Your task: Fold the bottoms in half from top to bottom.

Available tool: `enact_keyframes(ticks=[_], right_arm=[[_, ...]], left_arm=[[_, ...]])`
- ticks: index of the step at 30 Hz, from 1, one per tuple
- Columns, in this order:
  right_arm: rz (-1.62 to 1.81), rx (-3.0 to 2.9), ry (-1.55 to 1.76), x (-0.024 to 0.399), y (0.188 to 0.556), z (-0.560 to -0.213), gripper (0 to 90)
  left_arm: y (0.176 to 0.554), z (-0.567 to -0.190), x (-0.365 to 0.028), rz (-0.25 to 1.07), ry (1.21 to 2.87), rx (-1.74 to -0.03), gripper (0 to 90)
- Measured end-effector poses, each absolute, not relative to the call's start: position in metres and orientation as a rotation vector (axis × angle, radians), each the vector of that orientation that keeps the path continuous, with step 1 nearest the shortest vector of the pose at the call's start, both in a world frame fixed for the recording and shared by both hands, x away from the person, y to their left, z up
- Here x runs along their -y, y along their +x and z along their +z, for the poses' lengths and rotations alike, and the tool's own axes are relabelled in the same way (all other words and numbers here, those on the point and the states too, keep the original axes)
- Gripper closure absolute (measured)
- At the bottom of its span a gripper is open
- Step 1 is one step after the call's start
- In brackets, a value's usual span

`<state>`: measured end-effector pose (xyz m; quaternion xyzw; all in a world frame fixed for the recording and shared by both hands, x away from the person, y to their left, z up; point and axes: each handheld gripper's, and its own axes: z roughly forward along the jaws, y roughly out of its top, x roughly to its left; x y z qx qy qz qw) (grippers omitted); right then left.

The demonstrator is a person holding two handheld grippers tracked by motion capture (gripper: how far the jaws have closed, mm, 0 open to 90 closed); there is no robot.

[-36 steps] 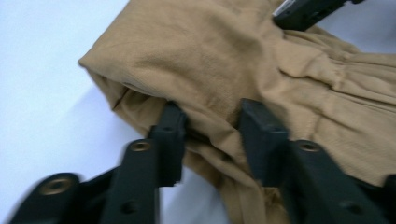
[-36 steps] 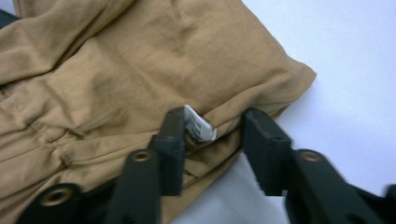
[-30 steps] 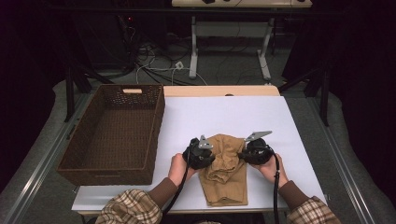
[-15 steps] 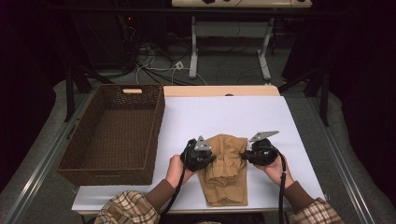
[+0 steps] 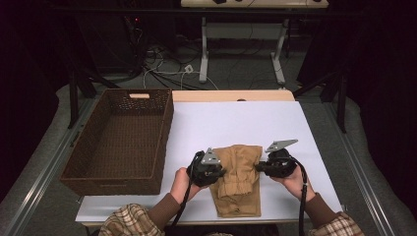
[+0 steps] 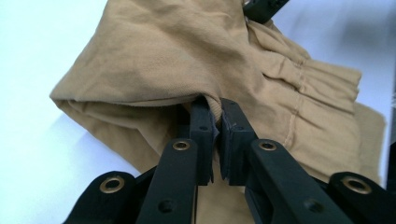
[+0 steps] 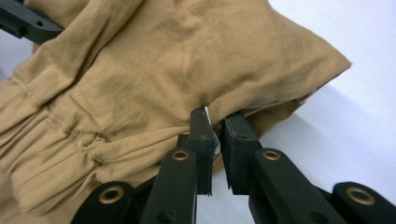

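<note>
A tan garment (image 5: 239,189) with a gathered elastic band lies on the white table (image 5: 236,123) near its front edge. My left gripper (image 5: 222,172) is shut on the cloth's left edge. The left gripper view shows the jaws (image 6: 215,114) pinching a fold of the garment (image 6: 187,56), which is lifted off the table. My right gripper (image 5: 258,168) is shut on the right edge. In the right gripper view the jaws (image 7: 217,123) clamp a raised fold of the garment (image 7: 163,60). Between the two grippers the cloth bunches up.
A brown wicker basket (image 5: 110,184) stands on the left part of the table, holding nothing. Bare white table lies beyond the garment. Table legs and cables are on the floor behind.
Both hands have drawn a little toward the near edge and risen, carrying the pinched edges of the garment. The cloth's middle is more bunched.
</note>
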<state>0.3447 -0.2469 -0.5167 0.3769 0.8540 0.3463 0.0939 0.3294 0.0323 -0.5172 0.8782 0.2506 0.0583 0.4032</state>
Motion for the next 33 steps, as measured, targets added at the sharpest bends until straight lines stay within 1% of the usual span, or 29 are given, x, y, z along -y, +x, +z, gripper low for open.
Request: enact_keyframes(ticks=[5, 12, 14, 15, 16, 17, 18, 19, 20, 21, 22, 24, 25, 26, 27, 28, 30, 31, 33], right_arm=[[1.034, -2.558, 1.104, 0.247, 0.34, -0.518, 84.0], [0.95, -2.618, 1.093, 0.242, 0.338, -0.53, 84.0], [0.934, -2.628, 1.095, 0.241, 0.34, -0.533, 82.4], [0.935, -2.627, 1.094, 0.242, 0.34, -0.533, 80.0], [0.943, -2.623, 1.095, 0.243, 0.34, -0.532, 72.9], [0.934, -2.616, 1.096, 0.243, 0.341, -0.532, 61.4], [0.928, -2.618, 1.097, 0.245, 0.342, -0.531, 53.3], [0.945, -2.616, 1.096, 0.247, 0.342, -0.529, 47.7], [0.957, -2.6, 1.095, 0.248, 0.342, -0.528, 43.5], [0.963, -2.583, 1.094, 0.249, 0.342, -0.525, 40.3], [0.986, -2.566, 1.086, 0.251, 0.342, -0.523, 39.0], [1.015, -2.509, 1.081, 0.253, 0.341, -0.518, 40.6], [1.038, -2.478, 1.066, 0.254, 0.341, -0.516, 45.2], [1.066, -2.446, 1.05, 0.254, 0.34, -0.514, 49.9], [1.082, -2.415, 1.037, 0.254, 0.34, -0.512, 55.8], [1.095, -2.394, 1.019, 0.252, 0.34, -0.511, 62.5], [1.112, -2.371, 0.963, 0.246, 0.341, -0.512, 73.6], [1.102, -2.37, 0.946, 0.242, 0.342, -0.514, 78.3], [1.069, -2.408, 0.934, 0.233, 0.346, -0.52, 83.8]], left_arm=[[0.325, -0.52, -0.035, 0.12, 2.231, -0.647, 85.1], [0.332, -0.539, -0.033, 0.072, 2.326, -0.697, 84.7], [0.335, -0.543, -0.034, 0.055, 2.335, -0.702, 83.1], [0.336, -0.543, -0.034, 0.061, 2.342, -0.701, 81.0], [0.336, -0.541, -0.035, 0.076, 2.341, -0.694, 78.1], [0.336, -0.539, -0.035, 0.101, 2.344, -0.695, 72.6], [0.336, -0.536, -0.035, 0.14, 2.348, -0.696, 63.1], [0.337, -0.532, -0.036, 0.167, 2.351, -0.697, 53.9], [0.337, -0.528, -0.037, 0.193, 2.337, -0.705, 47.3], [0.338, -0.524, -0.038, 0.22, 2.319, -0.714, 41.7], [0.338, -0.521, -0.04, 0.252, 2.302, -0.714, 37.3], [0.339, -0.514, -0.041, 0.295, 2.254, -0.72, 34.6], [0.34, -0.512, -0.041, 0.31, 2.225, -0.712, 34.9], [0.34, -0.51, -0.041, 0.327, 2.199, -0.696, 37.0], [0.34, -0.508, -0.039, 0.34, 2.173, -0.669, 42.7], [0.341, -0.508, -0.037, 0.344, 2.146, -0.637, 51.6], [0.342, -0.509, -0.03, 0.365, 2.145, -0.614, 62.3], [0.344, -0.511, -0.026, 0.354, 2.159, -0.606, 67.3], [0.347, -0.518, -0.02, 0.355, 2.187, -0.615, 74.3]])
